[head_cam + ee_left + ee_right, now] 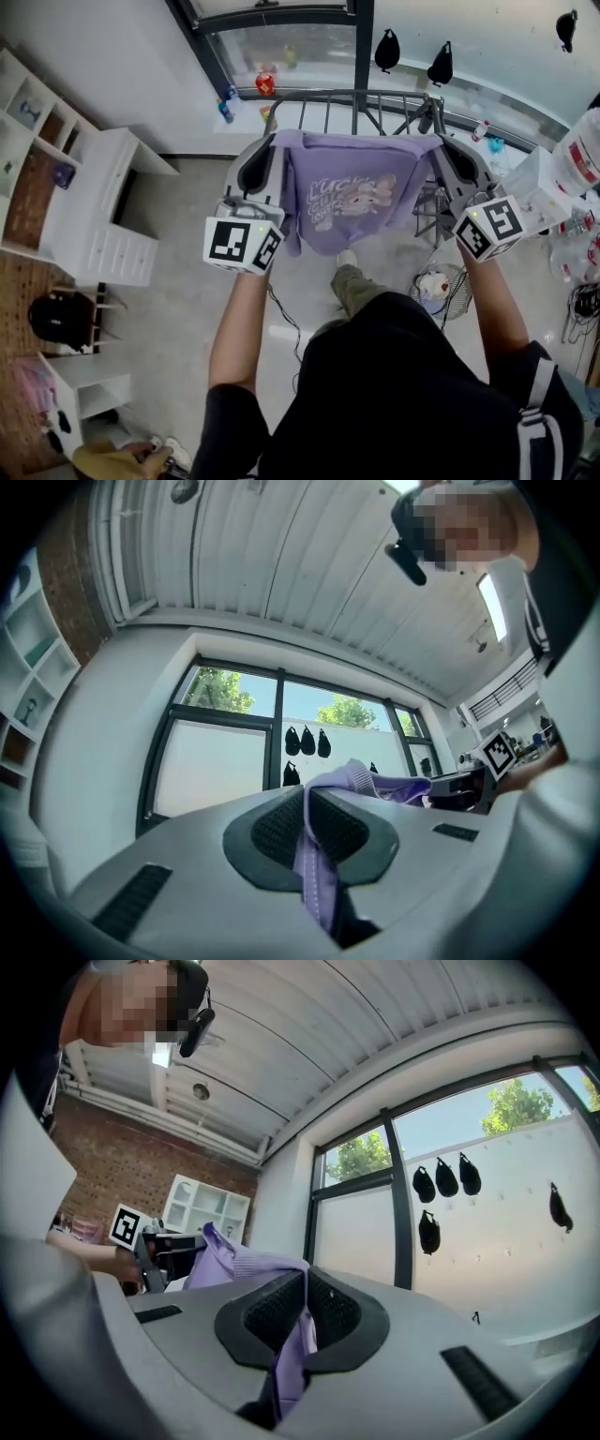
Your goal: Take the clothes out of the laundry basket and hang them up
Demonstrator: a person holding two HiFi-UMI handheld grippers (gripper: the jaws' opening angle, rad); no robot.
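A lilac sweatshirt (349,192) with a cartoon print hangs spread between my two grippers, its front toward me. My left gripper (265,150) is shut on its left top edge, and lilac cloth (314,860) runs pinched between the dark pads (272,829). At the other end my right gripper (446,148) is shut on the right top edge, with cloth (298,1340) squeezed between its pads (277,1312). The garment is held up just in front of the grey drying rack (356,103). The laundry basket is out of view.
A window (281,42) runs behind the rack, with small bottles (265,84) on its sill. White shelving and a drawer unit (94,216) stand at the left. A small floor fan (437,286) sits at the lower right, and clear containers (581,197) crowd the right edge.
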